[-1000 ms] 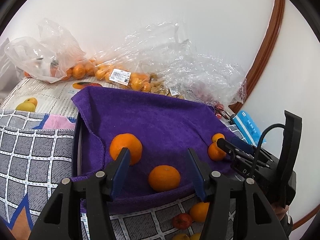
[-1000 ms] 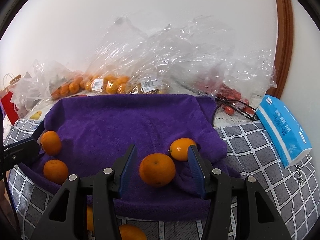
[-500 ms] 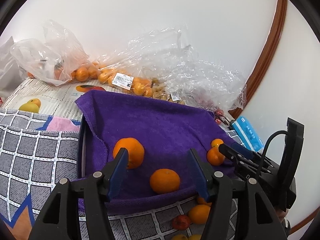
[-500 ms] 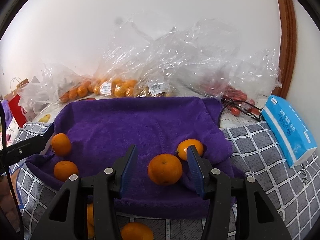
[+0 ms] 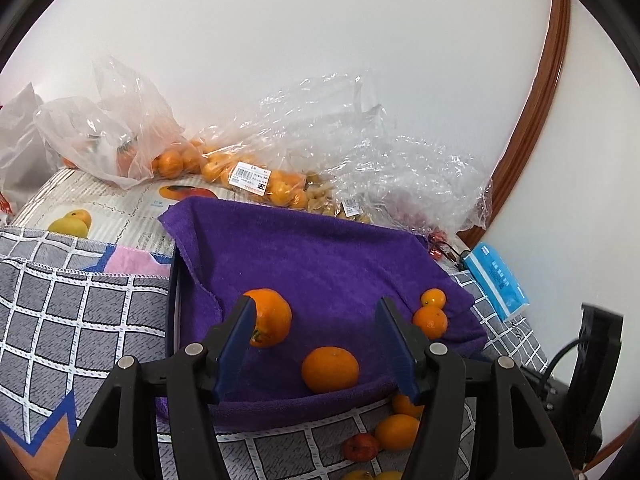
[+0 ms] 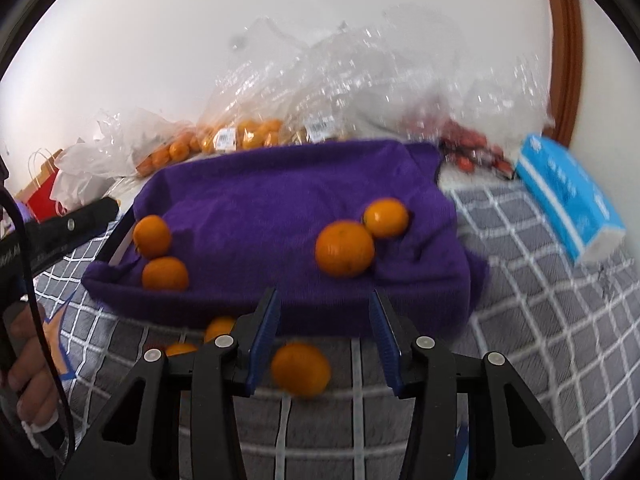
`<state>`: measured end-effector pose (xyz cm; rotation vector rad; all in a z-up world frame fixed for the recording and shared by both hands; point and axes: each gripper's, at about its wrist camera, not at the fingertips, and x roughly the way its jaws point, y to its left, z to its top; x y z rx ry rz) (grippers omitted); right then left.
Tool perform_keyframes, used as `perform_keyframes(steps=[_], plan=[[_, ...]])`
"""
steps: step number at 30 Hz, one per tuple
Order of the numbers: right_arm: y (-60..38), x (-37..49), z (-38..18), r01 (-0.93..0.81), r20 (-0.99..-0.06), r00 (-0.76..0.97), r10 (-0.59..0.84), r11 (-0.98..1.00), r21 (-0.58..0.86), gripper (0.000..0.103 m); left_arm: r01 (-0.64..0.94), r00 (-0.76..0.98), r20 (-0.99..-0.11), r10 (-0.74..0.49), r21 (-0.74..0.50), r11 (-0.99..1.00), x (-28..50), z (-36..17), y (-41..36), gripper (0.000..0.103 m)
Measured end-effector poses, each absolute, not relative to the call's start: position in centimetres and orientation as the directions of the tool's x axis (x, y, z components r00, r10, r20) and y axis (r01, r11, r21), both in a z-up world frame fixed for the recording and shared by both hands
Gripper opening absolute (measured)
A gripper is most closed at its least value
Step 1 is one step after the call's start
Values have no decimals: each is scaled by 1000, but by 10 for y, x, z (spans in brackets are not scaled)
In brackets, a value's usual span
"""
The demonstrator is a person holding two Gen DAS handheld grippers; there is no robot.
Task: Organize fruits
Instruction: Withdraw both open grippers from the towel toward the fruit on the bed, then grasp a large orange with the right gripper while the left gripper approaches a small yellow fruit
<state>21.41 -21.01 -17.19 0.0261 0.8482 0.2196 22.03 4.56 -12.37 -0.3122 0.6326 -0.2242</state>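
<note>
A tray draped in a purple towel (image 5: 320, 264) (image 6: 288, 200) holds several oranges. In the left wrist view two of them (image 5: 272, 318) (image 5: 330, 368) lie near my left gripper (image 5: 315, 302), which hovers open over the towel's front and grips nothing. Two smaller oranges (image 5: 430, 320) sit at the towel's right edge. My right gripper (image 6: 323, 294) hangs over the checked cloth in front of the tray. Its jaws are closing, and a loose orange (image 6: 300, 368) lies between the fingers without either pad pressing it. More loose fruit (image 5: 396, 432) (image 6: 218, 328) rests beside it.
Clear plastic bags of oranges (image 5: 248, 176) (image 6: 248, 136) pile up against the white wall behind the tray. A blue tissue pack (image 5: 496, 280) (image 6: 568, 200) lies to the right. A hand (image 6: 28, 360) holds the left gripper's handle. Fruit-printed paper (image 5: 100, 208) lies at the left.
My right gripper has pulled back off the towel to the checked cloth, its jaws narrowing over the loose orange. The left gripper's jaws widened slightly and it stayed put.
</note>
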Motion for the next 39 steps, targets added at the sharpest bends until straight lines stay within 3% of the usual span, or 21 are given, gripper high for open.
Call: perform_keyframes(steps=[6, 14, 26, 28, 33, 39], plan=[[-212, 204, -180, -161, -757, 618, 213, 977, 143, 46, 97, 795, -538, -281, -344, 934, 218, -120, 49, 60], [-199, 186, -178, -197, -765, 619, 175, 978, 64, 46, 12, 815, -552, -173, -283, 959, 217, -106, 67, 60], [-194, 201, -189, -201, -782, 597, 178, 977, 69, 46, 40, 716, -663, -217, -271, 962, 175, -121, 68, 60], [-191, 205, -192, -219, -795, 578, 181, 974, 63, 33, 60, 696, -677, -239, -277, 959, 167, -126, 63, 60], [-203, 190, -186, -208, -767, 619, 173, 977, 52, 34, 110, 633, -701, -329, -340, 934, 154, -142, 44, 58], [-231, 168, -183, -164, -747, 640, 176, 982, 91, 34, 116, 571, -729, -377, -383, 917, 155, -159, 19, 41]])
